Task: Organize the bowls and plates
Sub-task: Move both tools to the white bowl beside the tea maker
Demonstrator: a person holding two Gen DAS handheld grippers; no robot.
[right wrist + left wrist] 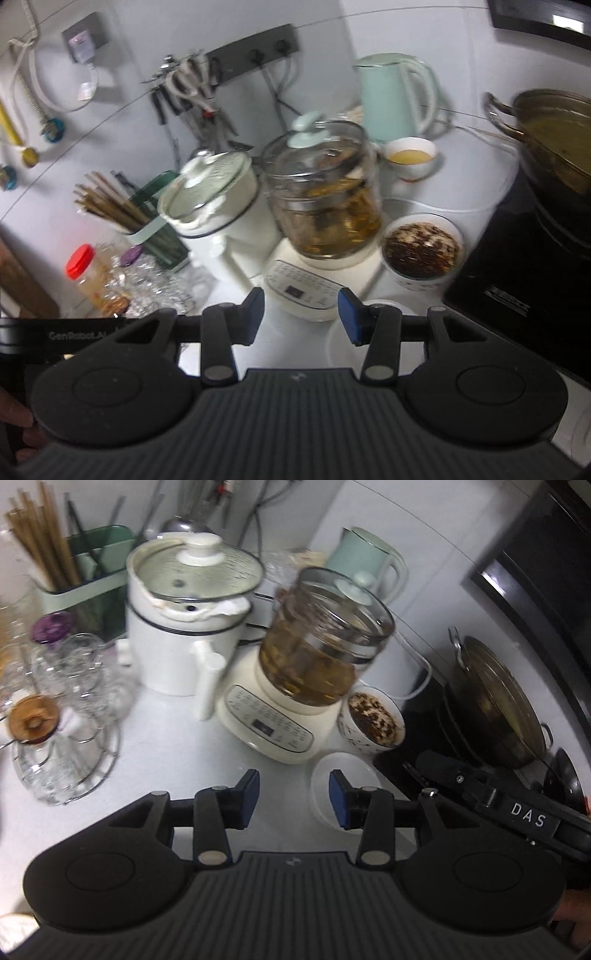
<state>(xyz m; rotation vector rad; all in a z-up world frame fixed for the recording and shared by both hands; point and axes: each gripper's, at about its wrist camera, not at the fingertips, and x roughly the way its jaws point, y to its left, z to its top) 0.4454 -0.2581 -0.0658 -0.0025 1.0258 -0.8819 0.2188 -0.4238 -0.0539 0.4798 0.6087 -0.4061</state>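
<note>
A white bowl of dark food (373,722) stands on the white counter to the right of the glass kettle base; it also shows in the right wrist view (423,249). A small white plastic dish (334,781) lies in front of it, also in the right wrist view (341,349). A small white bowl of yellow liquid (410,158) stands by the green kettle. My left gripper (293,799) is open and empty, its right pad over the plastic dish. My right gripper (301,317) is open and empty above the counter, just before the kettle base.
A glass health kettle on a cream base (321,646), a white lidded cooker (184,620), a green electric kettle (397,96), a chopstick holder (85,576), glasses on a wire rack (62,716), and a lidded pot on a black cooktop (498,701) crowd the counter.
</note>
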